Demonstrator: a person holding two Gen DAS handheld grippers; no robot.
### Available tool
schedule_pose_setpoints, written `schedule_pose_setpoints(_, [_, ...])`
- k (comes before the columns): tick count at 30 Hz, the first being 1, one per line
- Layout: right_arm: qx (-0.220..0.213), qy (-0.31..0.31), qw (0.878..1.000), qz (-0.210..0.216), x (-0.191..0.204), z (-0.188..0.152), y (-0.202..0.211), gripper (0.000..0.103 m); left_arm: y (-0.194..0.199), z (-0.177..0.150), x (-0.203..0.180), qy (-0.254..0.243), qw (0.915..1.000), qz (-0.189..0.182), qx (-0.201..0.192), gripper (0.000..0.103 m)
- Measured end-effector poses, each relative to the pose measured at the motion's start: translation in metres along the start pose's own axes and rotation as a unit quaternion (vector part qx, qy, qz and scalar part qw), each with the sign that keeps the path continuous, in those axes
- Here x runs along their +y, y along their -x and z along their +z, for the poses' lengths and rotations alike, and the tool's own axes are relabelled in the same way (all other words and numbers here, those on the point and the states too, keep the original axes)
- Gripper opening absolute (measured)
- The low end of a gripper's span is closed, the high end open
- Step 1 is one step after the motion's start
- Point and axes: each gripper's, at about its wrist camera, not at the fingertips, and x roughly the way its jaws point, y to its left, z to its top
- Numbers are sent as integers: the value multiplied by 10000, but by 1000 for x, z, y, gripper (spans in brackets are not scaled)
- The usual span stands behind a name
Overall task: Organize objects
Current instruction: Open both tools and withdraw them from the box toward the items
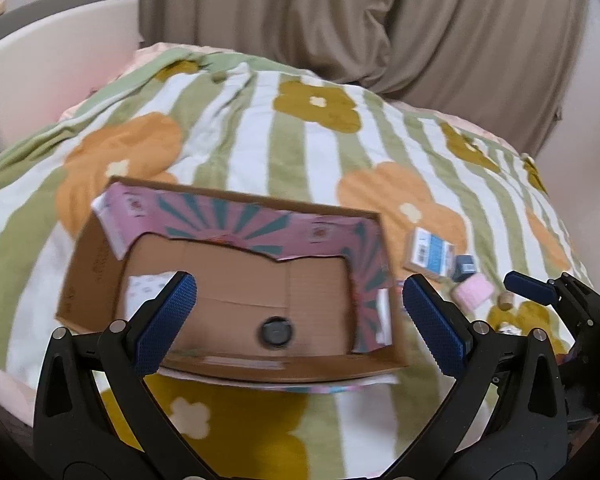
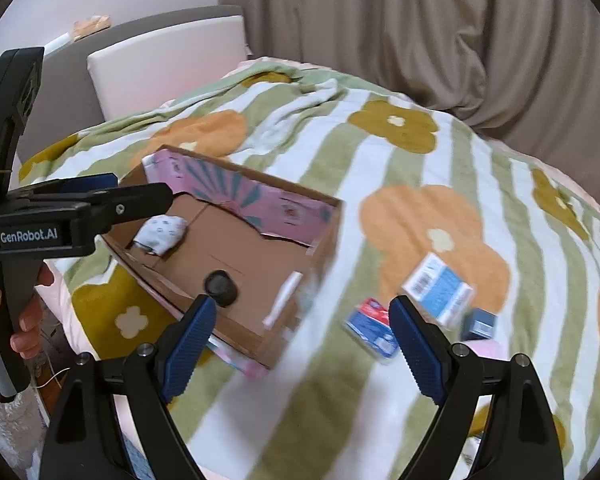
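Blanket (image 1: 300,152) striped, flowered; curtain (image 1: 380,20) behind

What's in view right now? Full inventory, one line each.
cardboard box: 1, brown with pink lining, open on blanket
black round item: 1, on box floor
white patterned cloth: 1, in box corner
blue-white carton: 1, on blanket right of box
red-blue packet: 1, between box and carton
small dark blue box: 1, beside carton
pink block: 1, near carton
cork: 1, tan, beside pink block
blanket: 1, green-white stripes, flowers
curtain: beige, behind
left tongs: open, over box
right tongs: open, empty
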Motion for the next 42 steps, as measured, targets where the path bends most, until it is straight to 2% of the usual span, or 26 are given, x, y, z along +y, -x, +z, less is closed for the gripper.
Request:
schedule_pose_setpoints(8, [-177,-189,9994,-235,-40,-8,31,86,5,13,-55,-292,9989,-362,-82,103])
schedule_pose_setpoints(13, [-234,-308,9988,-306,-65,-15,47,86,1,19,-91,-492,9979,-428,-55,103])
schedule_pose_setpoints(15, [-213,-417,9987,-212,-77,-21,52,86,-5,20,-106,-609,9971,-454,9,103])
schedule_pose_setpoints(17, [-217,-516,9984,-128,-87,-25,56,86,-15,18,-122,-727,9964,-436,95,103])
schedule_pose_setpoints(21, [-198,-579,9977,-308,-108,-40,61,86,-34,7,-146,-911,9944,-429,328,103])
schedule_pose_setpoints(26, [-128,-724,9964,-410,-136,-63,61,86,-65,-13,-173,-1228,9895,-234,728,103])
schedule_pose_setpoints(27, [-120,-714,9964,-436,-139,-66,61,87,-70,-17,-176,-1264,9885,-211,800,103])
schedule_pose_setpoints(30, [-85,-723,9962,-475,-151,-79,59,101,-88,-29,-185,-1366,9852,-111,1028,103])
schedule_pose_setpoints(31, [-95,-738,9961,-471,-154,-82,58,102,-92,-31,-187,-1372,9847,-111,1070,103])
schedule_pose_setpoints(35, [-148,-858,9952,-442,-168,-96,54,102,-106,-40,-196,-1398,9830,-117,1185,103])
schedule_pose_setpoints(42, [102,-1163,9927,-308,-187,-118,37,102,-138,-53,-208,-1437,9786,13,1472,103])
